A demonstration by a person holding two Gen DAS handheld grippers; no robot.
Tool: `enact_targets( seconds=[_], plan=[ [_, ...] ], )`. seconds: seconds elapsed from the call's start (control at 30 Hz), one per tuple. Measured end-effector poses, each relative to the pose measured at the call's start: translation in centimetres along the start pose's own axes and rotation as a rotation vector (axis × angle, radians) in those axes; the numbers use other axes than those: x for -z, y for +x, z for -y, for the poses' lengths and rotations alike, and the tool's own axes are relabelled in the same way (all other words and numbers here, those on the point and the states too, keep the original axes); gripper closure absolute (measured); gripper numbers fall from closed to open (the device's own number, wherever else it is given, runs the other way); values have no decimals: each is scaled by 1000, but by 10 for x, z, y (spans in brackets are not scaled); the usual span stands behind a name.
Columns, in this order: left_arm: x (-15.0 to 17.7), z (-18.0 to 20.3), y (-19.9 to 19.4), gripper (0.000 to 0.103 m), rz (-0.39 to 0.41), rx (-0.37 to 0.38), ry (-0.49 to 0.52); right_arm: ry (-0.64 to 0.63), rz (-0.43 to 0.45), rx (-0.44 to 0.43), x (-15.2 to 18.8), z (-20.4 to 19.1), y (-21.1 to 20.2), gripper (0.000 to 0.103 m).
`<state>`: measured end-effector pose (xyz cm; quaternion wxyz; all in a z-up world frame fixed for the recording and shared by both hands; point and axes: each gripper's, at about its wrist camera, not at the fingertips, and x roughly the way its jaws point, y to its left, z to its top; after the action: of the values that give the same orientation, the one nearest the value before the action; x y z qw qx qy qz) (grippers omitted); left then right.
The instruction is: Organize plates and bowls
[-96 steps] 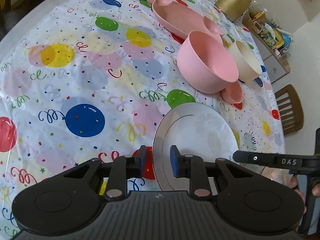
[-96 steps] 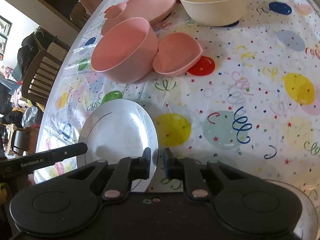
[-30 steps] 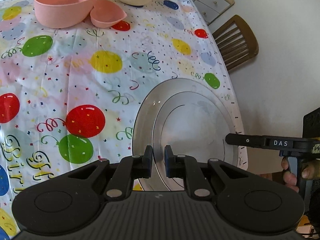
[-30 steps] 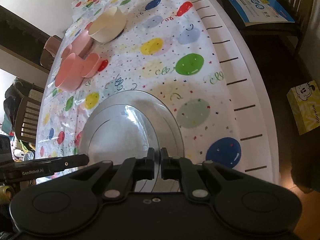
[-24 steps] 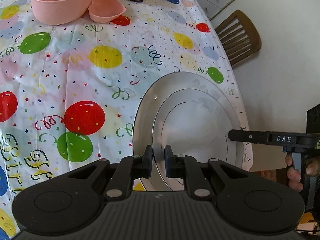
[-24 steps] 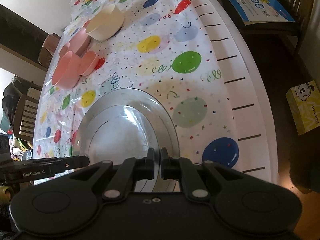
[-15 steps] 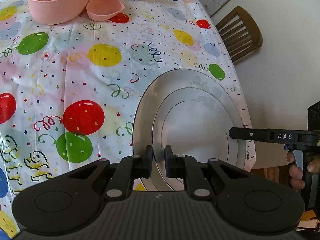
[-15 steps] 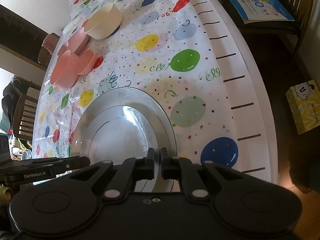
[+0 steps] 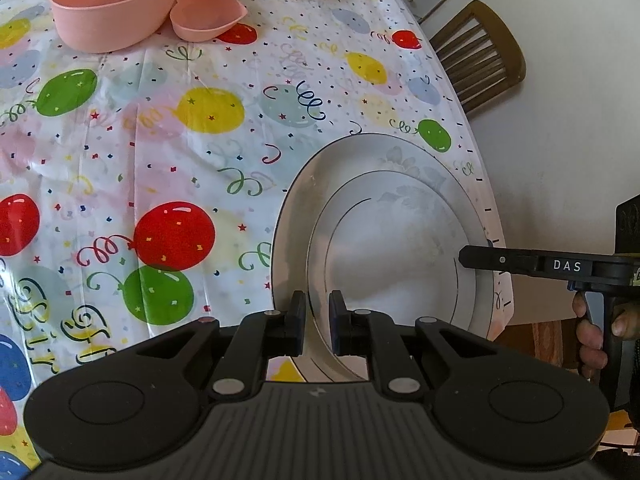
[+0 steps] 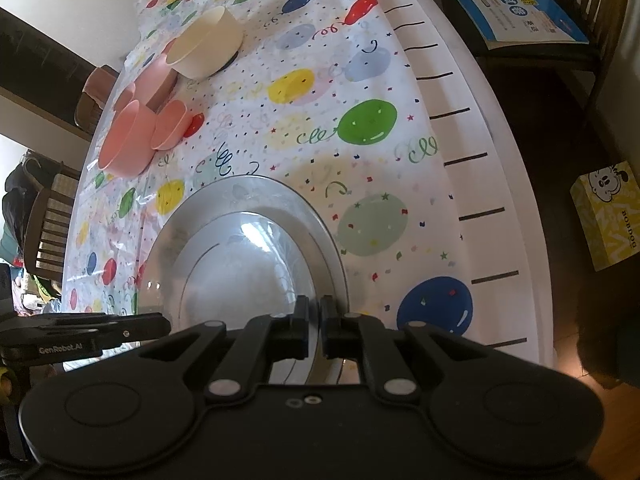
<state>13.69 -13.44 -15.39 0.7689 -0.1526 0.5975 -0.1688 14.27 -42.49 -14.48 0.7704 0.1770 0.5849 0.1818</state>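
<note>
Left wrist: left gripper (image 9: pixel 317 322) fingers clamp small white round plate (image 9: pixel 390 264) rim over larger plate (image 9: pixel 294 216); right gripper (image 10: pixel 314 328) fingers clamp its opposite rim.

Left hand-held gripper (image 9: pixel 317 322) clamps small plate's (image 9: pixel 384 280) rim.

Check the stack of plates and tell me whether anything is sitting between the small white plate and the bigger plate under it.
Nothing visible lies between them. The small white plate sits inside the bigger plate, whose rim shows bare all around. The left gripper and right gripper are each shut on the small plate's edge.
</note>
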Motion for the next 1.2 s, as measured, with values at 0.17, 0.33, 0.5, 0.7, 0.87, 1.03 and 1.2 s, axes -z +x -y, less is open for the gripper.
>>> enact_targets(
  seconds=[0.17, 0.33, 0.5, 0.7, 0.87, 1.03, 1.2],
  plan=[
    [2, 0, -6, 92, 6, -4, 7, -12, -6, 17, 0, -3, 0, 98],
    [6, 1, -10, 92, 18, -8, 7, -13, 4, 21, -1, -6, -5, 90],
    [9, 6, -22, 92, 57, -13, 25, -39, 22, 9, -2, -13, -13, 87],
    [11, 16, -49, 91, 157, -62, 61, -137, 65, -24, -5, -41, -26, 82],
    [12, 21, -72, 91, 241, -108, 70, -226, 122, -58, -12, -69, -38, 74],
    [9, 26, -94, 91, 322, -159, 85, -279, 177, -84, -19, -89, -48, 65],
    [6, 27, -112, 91, 385, -190, 77, -321, 214, -100, -26, -110, -52, 58]
  ],
)
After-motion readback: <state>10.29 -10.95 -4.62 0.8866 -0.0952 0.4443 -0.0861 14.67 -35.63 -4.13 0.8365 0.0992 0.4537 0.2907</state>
